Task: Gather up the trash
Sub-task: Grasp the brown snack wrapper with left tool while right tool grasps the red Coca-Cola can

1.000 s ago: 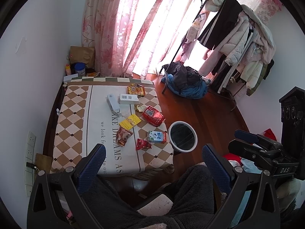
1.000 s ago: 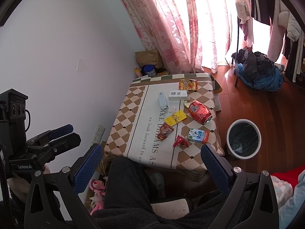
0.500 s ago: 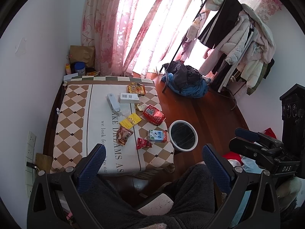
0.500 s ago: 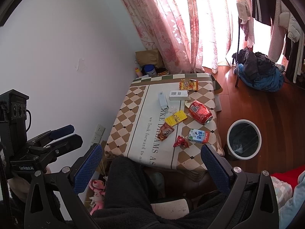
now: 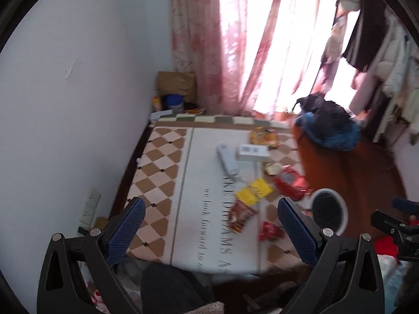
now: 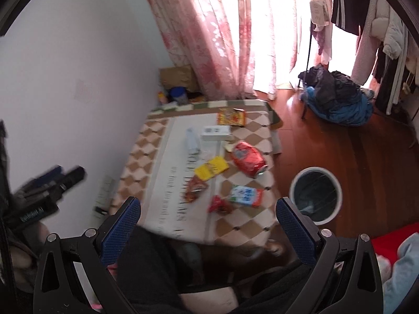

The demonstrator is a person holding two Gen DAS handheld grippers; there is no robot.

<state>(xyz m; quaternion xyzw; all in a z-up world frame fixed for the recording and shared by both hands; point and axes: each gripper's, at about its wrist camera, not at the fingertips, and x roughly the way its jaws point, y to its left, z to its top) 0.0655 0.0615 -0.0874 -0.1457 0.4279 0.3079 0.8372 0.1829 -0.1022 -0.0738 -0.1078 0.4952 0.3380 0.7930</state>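
Several snack wrappers lie on the low table (image 5: 167,172) (image 6: 146,157): a big red bag (image 5: 290,181) (image 6: 247,158), a yellow packet (image 5: 252,191) (image 6: 211,168), a brown-red packet (image 5: 239,216) (image 6: 195,188), a small red wrapper (image 5: 271,231) (image 6: 220,205), a blue-white packet (image 6: 244,195) and an orange bag (image 5: 263,137) (image 6: 231,117) at the far end. A round white trash bin (image 5: 328,213) (image 6: 315,195) stands on the floor at the table's right. My left gripper (image 5: 210,235) and my right gripper (image 6: 207,231) are both open and empty, high above the table's near edge.
A white box (image 5: 252,151) (image 6: 216,133) and a white remote-like bar (image 5: 226,158) (image 6: 192,141) lie on the table. A heap of dark and blue clothes (image 5: 327,128) (image 6: 337,99) lies on the wooden floor by a clothes rack. Pink curtains hang behind. The white wall is at the left.
Both grippers have moved forward and lower toward the table; the table and wrappers look larger. The left view has swung left. Nothing was picked up.
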